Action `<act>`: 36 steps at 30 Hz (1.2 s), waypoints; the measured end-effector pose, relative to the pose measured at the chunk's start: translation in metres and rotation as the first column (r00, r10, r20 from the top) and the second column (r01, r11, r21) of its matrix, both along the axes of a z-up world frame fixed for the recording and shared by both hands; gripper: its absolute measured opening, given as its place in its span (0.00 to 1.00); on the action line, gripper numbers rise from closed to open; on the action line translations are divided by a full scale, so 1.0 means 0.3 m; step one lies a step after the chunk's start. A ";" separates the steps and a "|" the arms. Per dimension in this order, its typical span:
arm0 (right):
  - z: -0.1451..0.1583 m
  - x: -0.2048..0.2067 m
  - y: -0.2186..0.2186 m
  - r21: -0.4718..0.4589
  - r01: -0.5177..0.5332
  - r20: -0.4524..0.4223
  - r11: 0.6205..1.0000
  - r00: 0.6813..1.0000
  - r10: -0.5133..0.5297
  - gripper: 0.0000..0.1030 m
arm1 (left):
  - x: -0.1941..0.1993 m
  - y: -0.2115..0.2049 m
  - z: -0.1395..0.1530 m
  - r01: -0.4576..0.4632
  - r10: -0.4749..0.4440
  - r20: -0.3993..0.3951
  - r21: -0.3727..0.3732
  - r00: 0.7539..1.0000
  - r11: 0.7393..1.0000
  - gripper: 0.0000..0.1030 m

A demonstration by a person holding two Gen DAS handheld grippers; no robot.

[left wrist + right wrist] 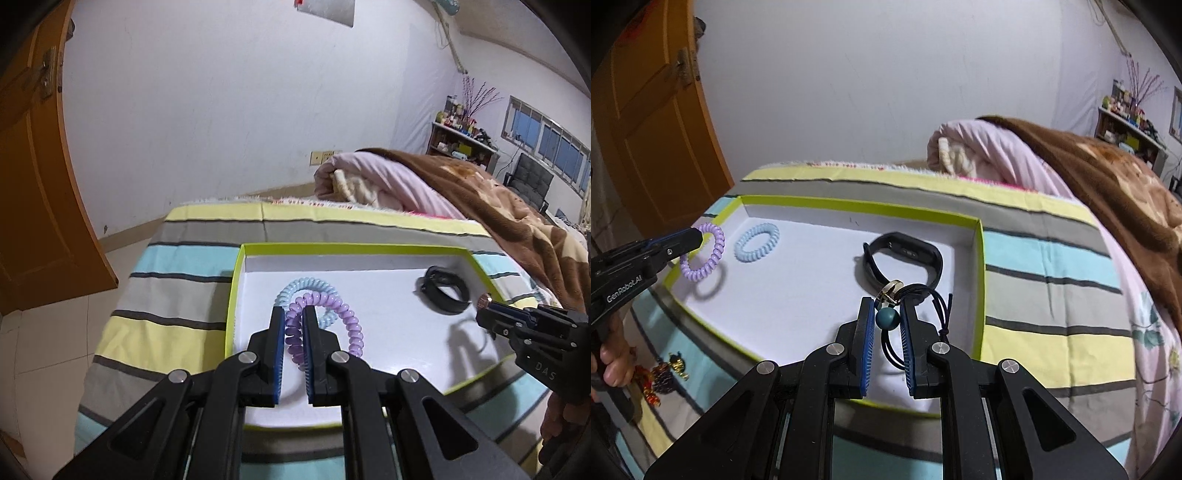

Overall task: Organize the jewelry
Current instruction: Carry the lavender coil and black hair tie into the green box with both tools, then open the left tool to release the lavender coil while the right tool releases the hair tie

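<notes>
A shallow white tray with a lime-green rim [236,266] [979,236] lies on the striped bedspread. My left gripper [294,314] [698,236] is shut on a purple spiral hair tie [351,325] [709,258] and holds it above the tray's left part. A light blue spiral hair tie [306,286] [757,242] lies on the tray floor just beyond. A black wristband [445,293] [908,254] lies at the tray's right. My right gripper [888,304] [484,301] is shut on a dark cord bracelet with a teal bead [887,318] and a metal ring, above the tray near the wristband.
The striped bedspread [177,273] [1052,288] covers the bed. A rolled pink quilt [388,181] and brown blanket [1108,177] lie behind and right of the tray. Red and gold beaded jewelry [665,373] lies on the bedspread left of the tray. A wooden door [33,184] stands at left.
</notes>
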State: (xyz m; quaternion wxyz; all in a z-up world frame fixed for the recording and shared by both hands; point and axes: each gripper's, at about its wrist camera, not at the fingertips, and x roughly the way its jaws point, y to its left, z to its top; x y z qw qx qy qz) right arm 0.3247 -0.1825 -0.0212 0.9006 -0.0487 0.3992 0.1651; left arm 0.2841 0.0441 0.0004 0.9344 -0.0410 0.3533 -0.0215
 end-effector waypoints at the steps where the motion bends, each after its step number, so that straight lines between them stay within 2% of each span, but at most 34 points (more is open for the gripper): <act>1: -0.008 0.005 -0.001 -0.004 0.003 -0.005 1.000 1.000 -0.003 0.14 | 0.010 0.002 -0.011 -0.001 0.001 -0.008 -0.001 1.000 1.000 0.10; 15: -0.055 0.053 0.011 -0.020 -0.003 -0.040 1.000 0.999 0.002 0.16 | 0.058 0.018 -0.066 -0.020 0.020 -0.062 -0.001 0.998 1.000 0.10; 19: -0.050 0.045 0.001 0.003 0.000 -0.042 1.000 0.999 0.001 0.18 | 0.064 0.019 -0.065 -0.018 0.018 -0.069 -0.006 0.997 1.000 0.11; 21: -0.044 0.038 -0.001 0.006 0.000 -0.039 1.000 0.999 0.000 0.18 | 0.059 0.021 -0.059 -0.021 0.020 -0.063 -0.003 0.998 1.000 0.11; 23: -0.038 0.033 -0.004 0.012 0.002 -0.036 1.000 0.999 -0.002 0.18 | 0.050 0.027 -0.052 -0.021 0.021 -0.059 -0.009 0.998 1.000 0.23; 25: -0.028 0.021 -0.006 0.020 0.003 -0.029 1.000 1.000 -0.002 0.19 | 0.039 0.032 -0.041 -0.021 0.020 -0.052 -0.020 0.998 1.000 0.27; 29: 0.005 -0.011 -0.011 0.037 0.000 -0.010 0.999 1.000 0.000 0.26 | 0.003 0.040 -0.009 -0.022 0.021 -0.034 -0.017 0.999 1.000 0.27; 36: 0.074 -0.118 -0.019 0.065 -0.017 0.032 0.998 0.999 0.015 0.27 | -0.116 0.037 0.059 -0.001 0.001 0.013 -0.017 1.000 1.000 0.27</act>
